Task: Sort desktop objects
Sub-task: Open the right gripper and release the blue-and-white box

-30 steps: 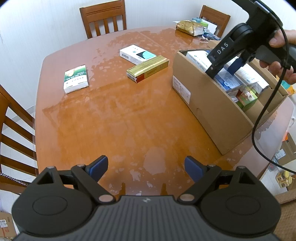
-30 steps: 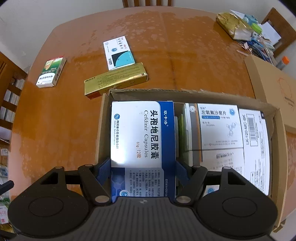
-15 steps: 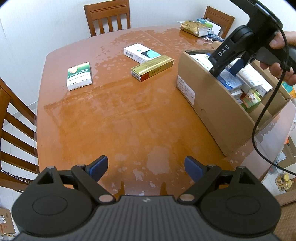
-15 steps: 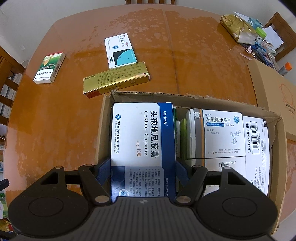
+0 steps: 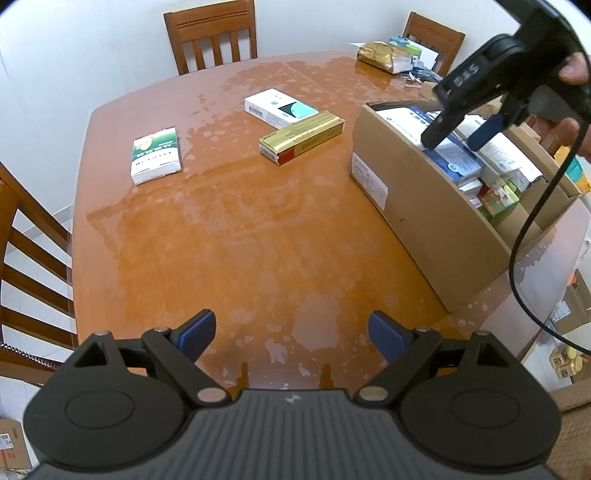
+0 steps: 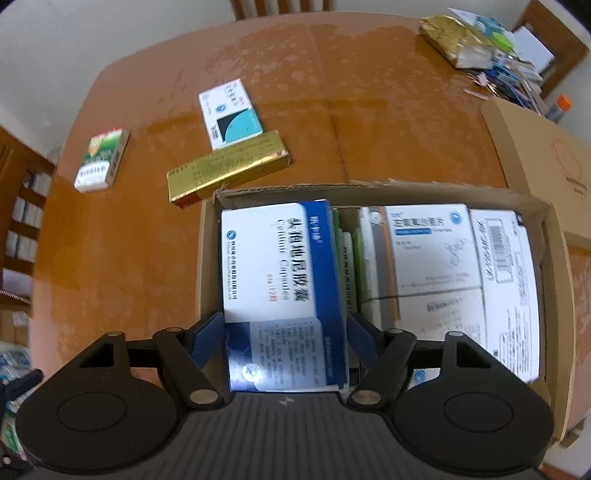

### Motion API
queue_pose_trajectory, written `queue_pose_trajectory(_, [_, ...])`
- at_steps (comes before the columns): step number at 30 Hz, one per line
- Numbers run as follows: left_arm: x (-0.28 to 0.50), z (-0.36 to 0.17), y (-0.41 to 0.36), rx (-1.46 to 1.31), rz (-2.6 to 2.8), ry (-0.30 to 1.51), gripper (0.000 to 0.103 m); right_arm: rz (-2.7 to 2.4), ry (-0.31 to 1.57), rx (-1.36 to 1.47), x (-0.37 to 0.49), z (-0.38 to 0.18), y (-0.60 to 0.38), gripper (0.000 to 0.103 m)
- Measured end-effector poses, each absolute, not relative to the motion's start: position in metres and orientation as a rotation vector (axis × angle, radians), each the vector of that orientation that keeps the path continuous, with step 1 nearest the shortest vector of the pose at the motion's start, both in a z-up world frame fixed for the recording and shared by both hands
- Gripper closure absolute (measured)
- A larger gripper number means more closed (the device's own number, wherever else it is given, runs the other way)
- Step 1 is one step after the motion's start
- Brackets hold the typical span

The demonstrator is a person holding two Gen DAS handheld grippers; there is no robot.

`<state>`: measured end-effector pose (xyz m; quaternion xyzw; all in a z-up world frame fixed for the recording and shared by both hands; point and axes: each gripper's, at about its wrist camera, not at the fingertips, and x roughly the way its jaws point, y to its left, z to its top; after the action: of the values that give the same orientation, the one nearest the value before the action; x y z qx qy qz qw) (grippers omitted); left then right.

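Note:
My right gripper (image 6: 284,332) hangs over the open cardboard box (image 6: 208,258) at the table's right side. Its jaws are opening. A blue-and-white medicine box (image 6: 273,266) lies between them on top of the box's contents, with a thin gap at each pad. From the left wrist view the right gripper (image 5: 454,140) stands just above that box (image 5: 450,158). My left gripper (image 5: 291,328) is open and holds nothing, over the table's near edge. Three boxes lie on the table: green-and-white (image 5: 156,155), white-and-teal (image 5: 280,107), and gold (image 5: 301,136).
The cardboard box (image 5: 424,214) is packed with several medicine boxes. A gold bag and small clutter (image 5: 388,59) sit at the far right corner. A second carton (image 6: 535,155) stands beside the box. Wooden chairs (image 5: 210,33) ring the table. A cable (image 5: 524,236) hangs from the right gripper.
The right gripper's jaws have spread off the blue-and-white box, which now rests in the cardboard box. The left gripper has kept still and open.

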<state>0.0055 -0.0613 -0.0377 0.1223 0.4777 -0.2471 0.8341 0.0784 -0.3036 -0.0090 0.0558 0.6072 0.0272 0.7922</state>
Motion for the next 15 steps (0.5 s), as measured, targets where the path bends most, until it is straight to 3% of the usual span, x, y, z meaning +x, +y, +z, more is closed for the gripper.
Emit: queue_pose_trajectory(15, [0.001, -0.029, -0.067, 0.286, -0.524, 0.999, 0.013, 0.076, 1.326, 0.389, 0.059, -0.018, -0.333, 0.020])
